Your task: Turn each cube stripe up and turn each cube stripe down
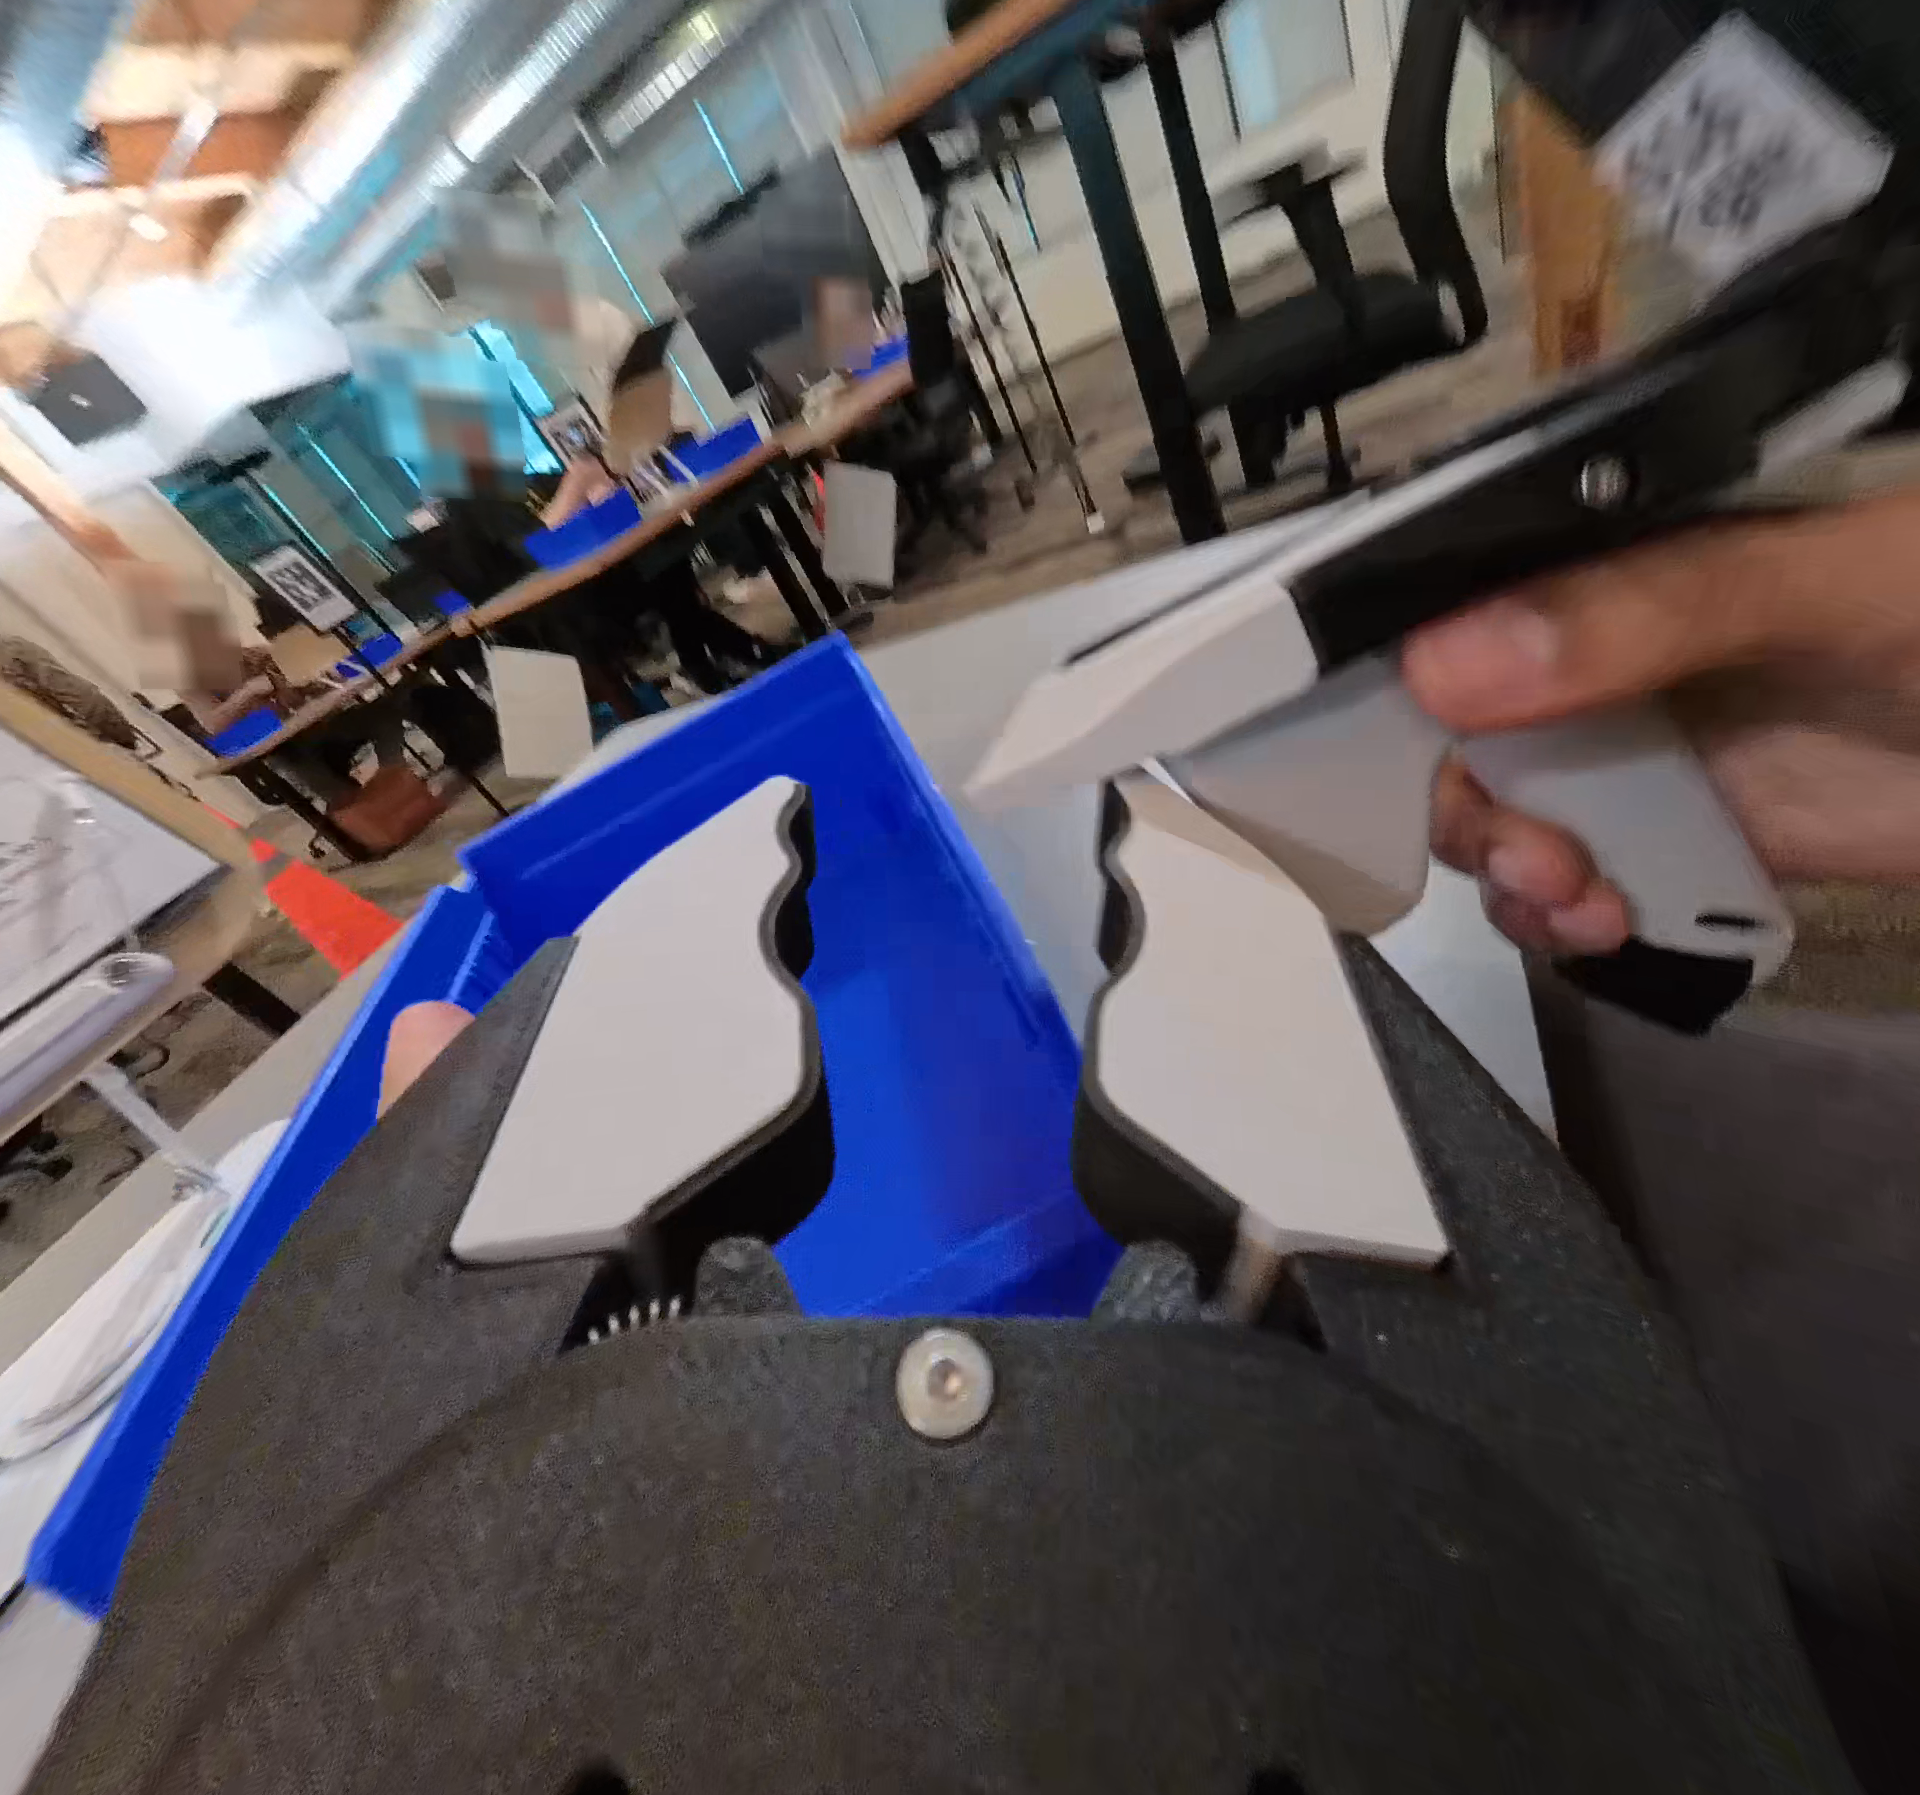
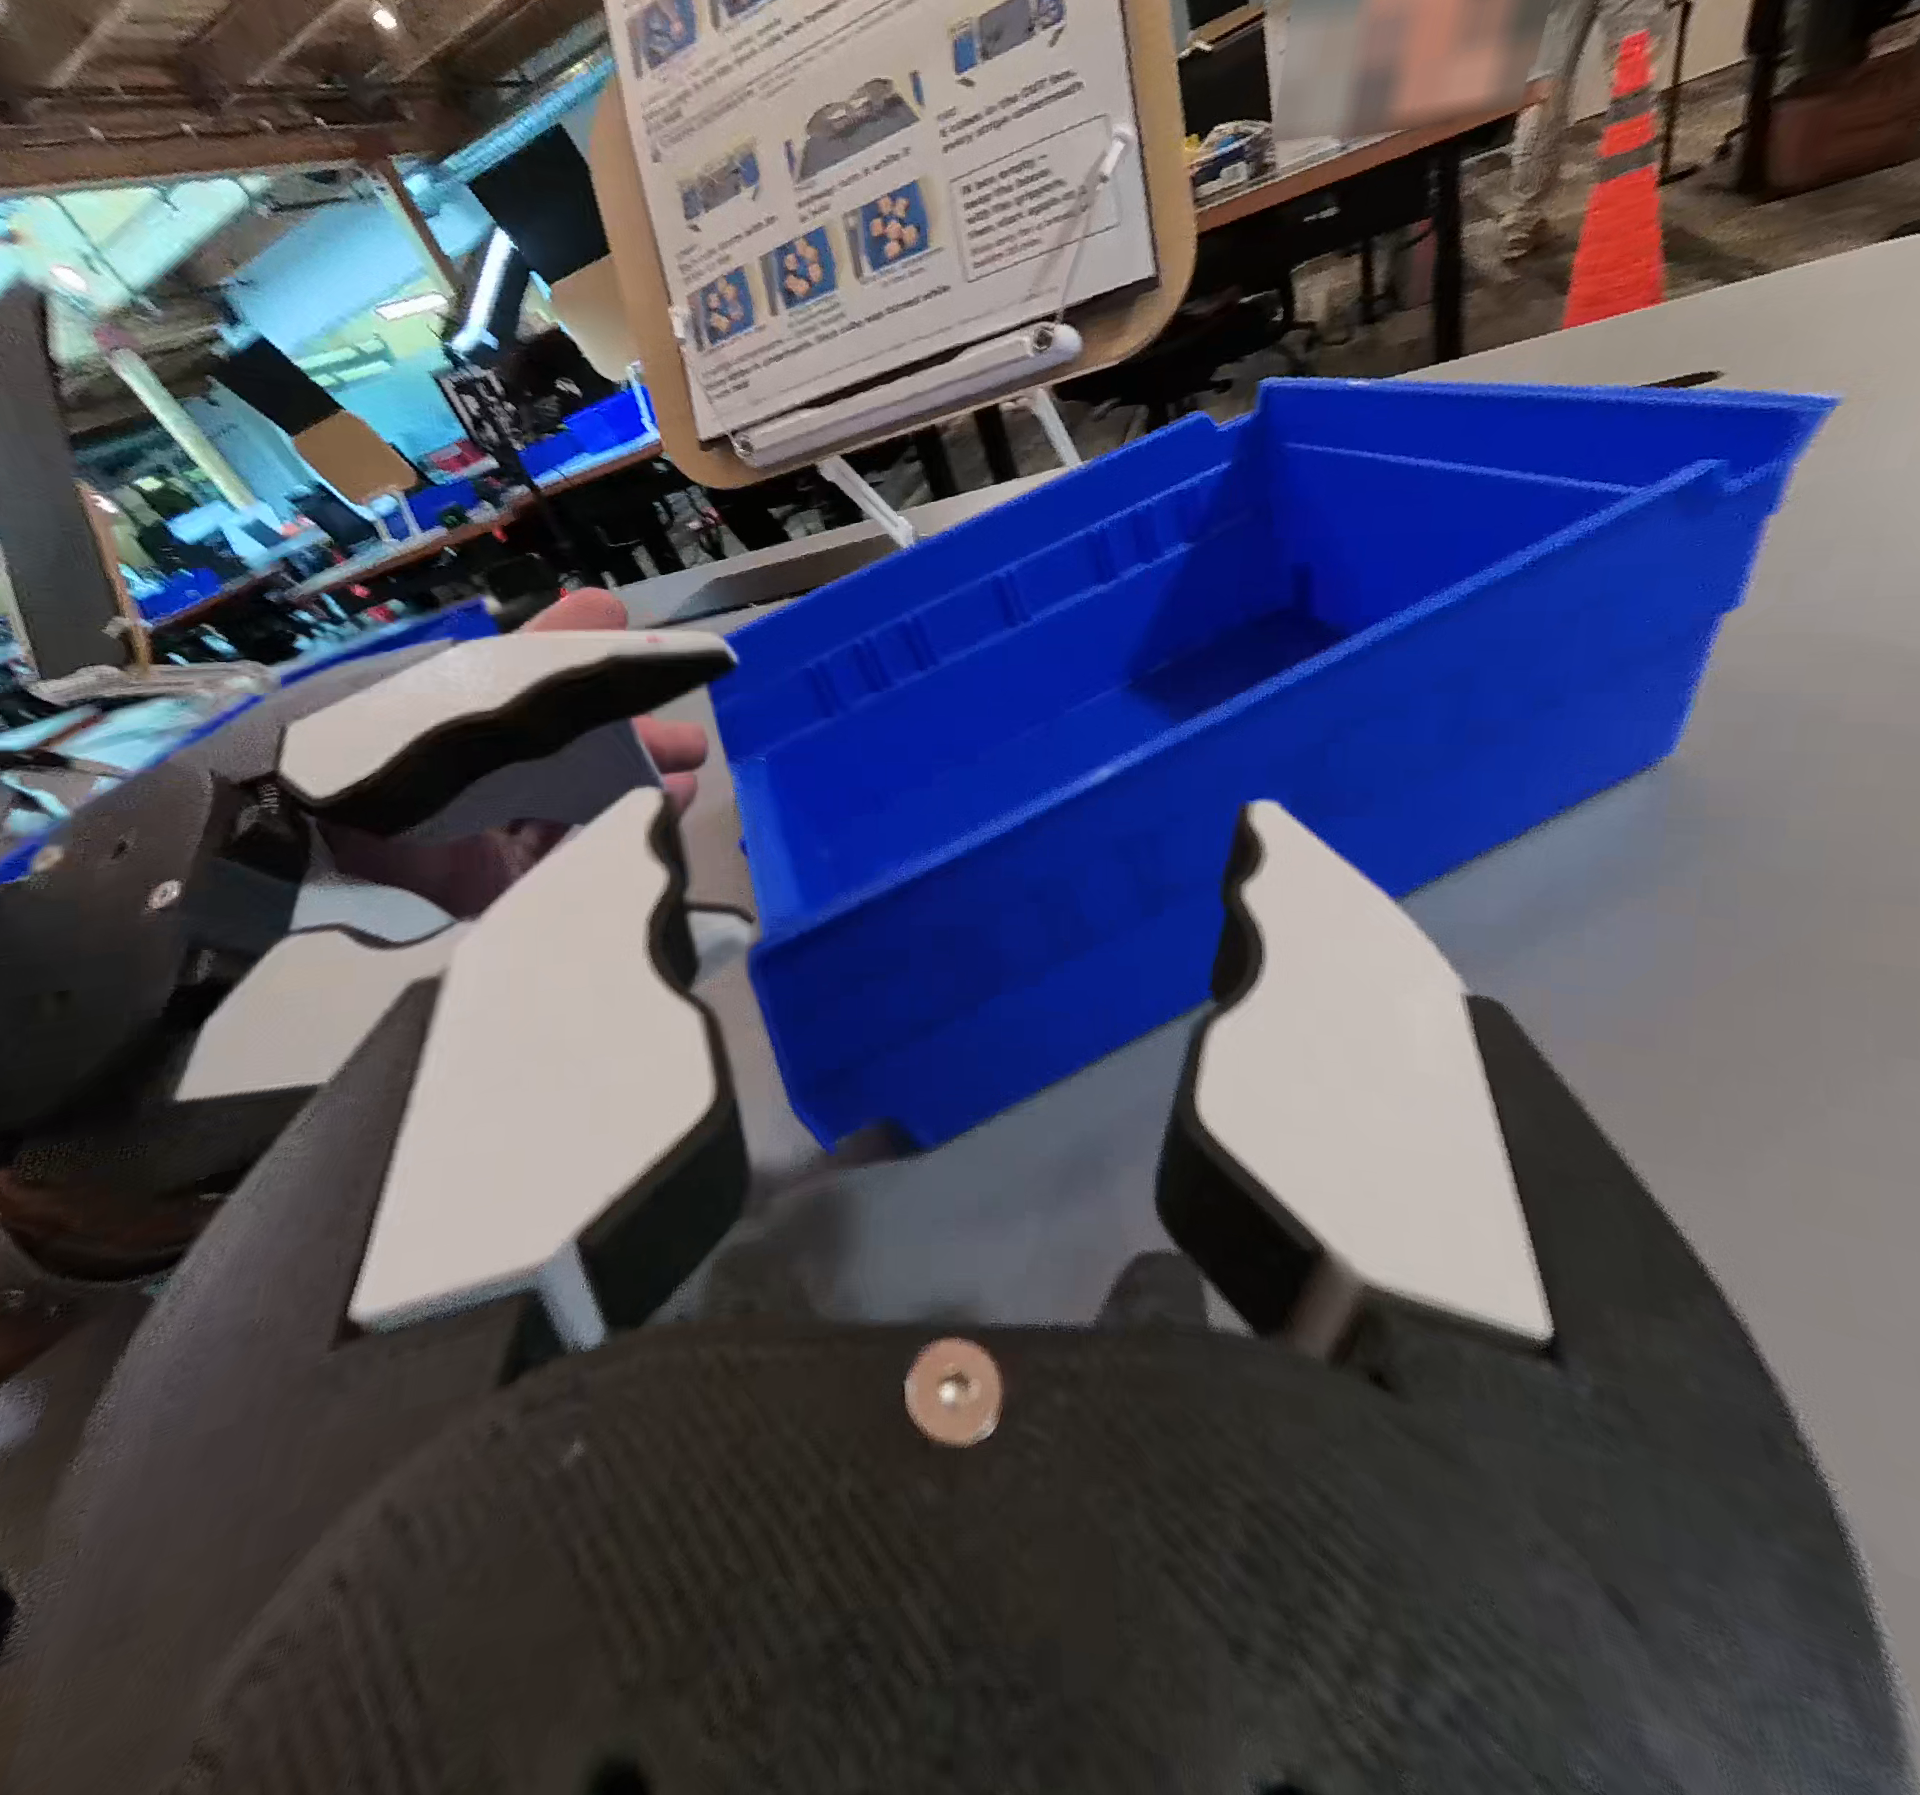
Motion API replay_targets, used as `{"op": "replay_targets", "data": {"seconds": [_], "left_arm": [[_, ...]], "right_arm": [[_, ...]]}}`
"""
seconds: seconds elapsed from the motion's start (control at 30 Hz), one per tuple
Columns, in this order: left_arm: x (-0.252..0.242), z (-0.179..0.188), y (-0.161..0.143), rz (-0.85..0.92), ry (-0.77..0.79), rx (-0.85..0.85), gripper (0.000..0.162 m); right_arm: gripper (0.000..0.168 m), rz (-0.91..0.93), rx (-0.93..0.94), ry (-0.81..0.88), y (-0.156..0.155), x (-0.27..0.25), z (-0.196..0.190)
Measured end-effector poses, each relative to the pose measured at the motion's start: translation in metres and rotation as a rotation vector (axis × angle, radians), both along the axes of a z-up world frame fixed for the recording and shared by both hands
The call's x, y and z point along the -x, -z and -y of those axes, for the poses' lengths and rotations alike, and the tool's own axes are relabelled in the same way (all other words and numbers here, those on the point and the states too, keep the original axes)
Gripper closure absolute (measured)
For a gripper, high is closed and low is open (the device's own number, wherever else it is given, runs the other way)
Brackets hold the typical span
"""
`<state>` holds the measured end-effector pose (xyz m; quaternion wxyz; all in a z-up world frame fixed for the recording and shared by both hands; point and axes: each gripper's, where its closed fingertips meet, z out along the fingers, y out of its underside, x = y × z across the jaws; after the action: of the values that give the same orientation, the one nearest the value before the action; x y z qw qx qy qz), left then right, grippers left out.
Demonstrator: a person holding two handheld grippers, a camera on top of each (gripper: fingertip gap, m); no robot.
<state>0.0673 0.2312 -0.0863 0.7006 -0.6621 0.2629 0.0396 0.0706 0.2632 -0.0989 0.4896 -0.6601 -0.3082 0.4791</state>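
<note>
No cube shows in either view. My left gripper [image 1: 954,795] is open and empty, its jaws apart over the inside of a blue bin [image 1: 935,956]. My right gripper [image 2: 956,815] is open and empty, hovering above the grey table [image 2: 1714,966] just in front of the near corner of another blue bin [image 2: 1299,706]. What I can see of that bin's floor is bare. The right gripper also shows in the left wrist view [image 1: 1049,737], held by a hand at the upper right. The left gripper also shows in the right wrist view [image 2: 675,706], at the left.
An instruction board [image 2: 883,135] on a stand rises behind the bin. An orange cone [image 2: 1621,197] stands on the floor at the back right. Desks and office chairs [image 1: 1299,343] fill the room beyond. A fingertip [image 1: 416,1039] shows by the left bin's wall.
</note>
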Motion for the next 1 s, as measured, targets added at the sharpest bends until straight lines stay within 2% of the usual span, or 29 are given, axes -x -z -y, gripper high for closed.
{"op": "replay_targets", "data": {"seconds": [0.07,0.13,0.2,0.3,0.37,0.47,0.5,0.53,0.57,0.6,0.67,0.73,0.83,0.9,1.0], "left_arm": [[0.012,0.007,-0.007,0.045,0.007,0.003,0.1],[0.025,0.014,-0.008,0.105,0.015,0.024,0.099],[0.04,0.019,-0.009,0.141,-0.012,0.031,0.106],[0.068,0.033,-0.03,0.239,-0.09,-0.078,0.119],[0.088,0.041,-0.039,0.32,-0.148,-0.113,0.121],[0.113,0.048,-0.032,0.374,-0.226,-0.089,0.119],[0.12,0.05,-0.029,0.375,-0.253,-0.081,0.118],[0.125,0.053,-0.027,0.372,-0.279,-0.08,0.117],[0.13,0.056,-0.027,0.368,-0.301,-0.084,0.117],[0.133,0.059,-0.028,0.363,-0.318,-0.09,0.117],[0.139,0.063,-0.029,0.354,-0.345,-0.099,0.118],[0.143,0.065,-0.028,0.36,-0.363,-0.099,0.118],[0.145,0.065,-0.023,0.372,-0.372,-0.079,0.118],[0.145,0.065,-0.021,0.362,-0.377,-0.075,0.118],[0.146,0.063,-0.021,0.351,-0.384,-0.075,0.118]], "right_arm": [[0.066,-0.024,0.03,-0.01,-0.001,0.007,0.002],[0.061,-0.017,0.042,0.0,0.002,0.013,0.0],[0.058,0.005,0.03,0.001,0.005,0.019,-0.001],[0.052,0.096,-0.026,0.004,0.015,0.032,-0.001],[0.05,0.162,-0.035,0.014,0.026,0.041,0.0],[0.053,0.287,-0.063,0.057,0.046,0.049,-0.005],[0.049,0.307,-0.071,0.062,0.046,0.05,-0.009],[0.06,0.32,-0.073,0.079,0.044,0.047,-0.017],[0.08,0.324,-0.073,0.122,0.041,0.041,-0.029],[0.082,0.32,-0.086,0.128,0.038,0.036,-0.041],[0.099,0.365,-0.094,0.116,0.04,0.026,-0.066],[0.103,0.441,-0.157,0.065,0.046,0.021,-0.1],[0.14,0.48,-0.233,0.102,0.046,-0.003,-0.163],[0.159,0.487,-0.22,0.154,0.047,-0.026,-0.194],[0.161,0.455,-0.134,0.17,0.046,-0.052,-0.215]]}}
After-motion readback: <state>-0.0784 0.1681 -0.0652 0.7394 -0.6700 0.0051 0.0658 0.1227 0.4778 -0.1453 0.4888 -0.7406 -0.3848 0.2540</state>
